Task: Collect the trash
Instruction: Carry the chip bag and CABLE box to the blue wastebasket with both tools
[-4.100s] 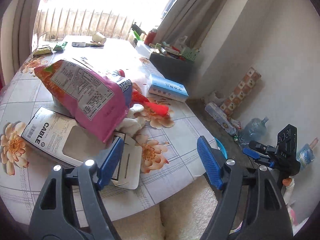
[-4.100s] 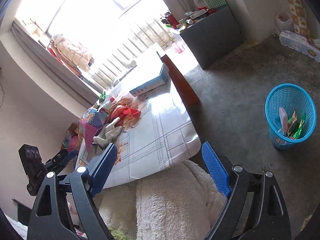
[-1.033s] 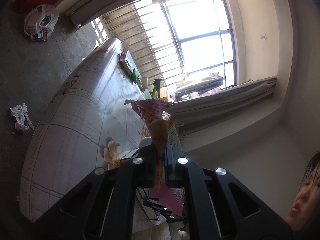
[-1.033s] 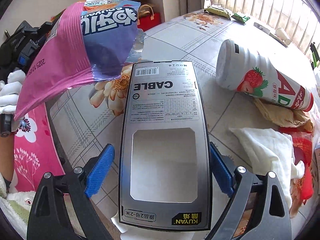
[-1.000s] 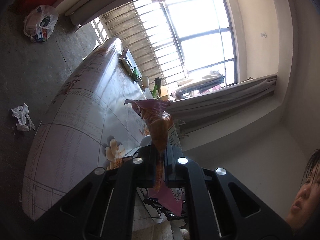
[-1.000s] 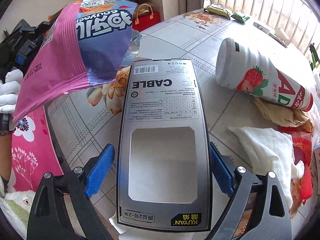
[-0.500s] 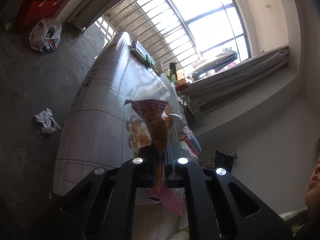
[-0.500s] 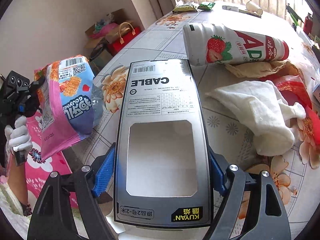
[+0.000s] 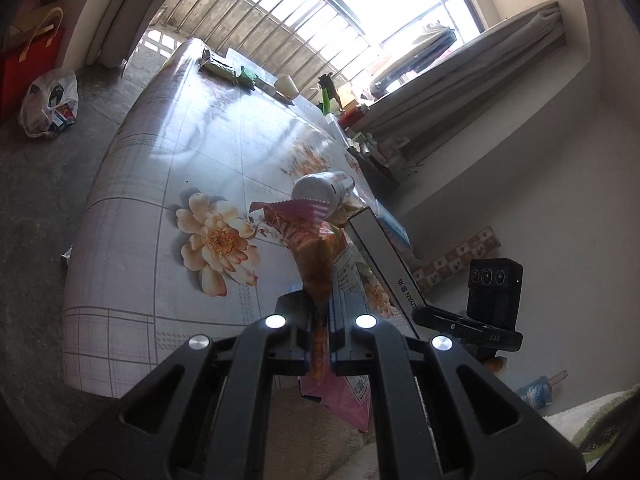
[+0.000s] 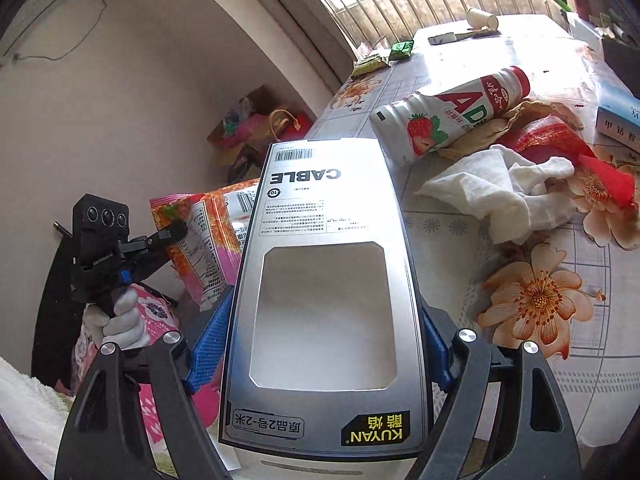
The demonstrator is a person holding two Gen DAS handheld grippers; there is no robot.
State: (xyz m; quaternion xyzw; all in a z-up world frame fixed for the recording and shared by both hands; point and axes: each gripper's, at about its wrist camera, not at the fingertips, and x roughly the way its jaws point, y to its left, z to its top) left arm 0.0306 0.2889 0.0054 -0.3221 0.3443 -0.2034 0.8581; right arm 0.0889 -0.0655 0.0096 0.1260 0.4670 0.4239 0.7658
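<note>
1. Covering the table point(image 9: 132, 240) is a shiny cloth printed with grey squares and big orange flowers point(image 10: 536, 300).
2. The left gripper point(image 9: 320, 320) is pressed tight on a pink and orange snack bag point(image 9: 320, 248), which is held up off the table near its edge.
3. The same snack bag point(image 10: 204, 240) is seen from the right wrist, pinched by the left gripper point(image 10: 176, 232) in a gloved hand point(image 10: 120, 320).
4. The right gripper point(image 10: 320, 344) is closed on the two sides of a flat silver box point(image 10: 324, 240) marked CABLE, with a blue pad touching each side.
5. The silver box point(image 9: 384, 256) is seen edge-on from the left wrist, just beside the snack bag.
6. A white drink bottle point(image 10: 452, 112) with a strawberry picture is lying on its side on the table, past the far end of the box.
7. A white cloth point(image 10: 504, 192) and a red wrapper point(image 10: 560, 140) are lying together beside the bottle, and a blue box point(image 10: 618, 116) is seen at the right edge.
8. Green packets point(image 9: 224, 66) and a paper cup point(image 9: 286, 86) are set at the far end of the table, near the barred window point(image 9: 320, 32).
9. A grey curtain point(image 9: 480, 76) is hung by the window.
10. On the grey floor point(image 9: 36, 184), a white plastic bag point(image 9: 48, 102) and a red bag point(image 9: 28, 60) are seen by the wall.
</note>
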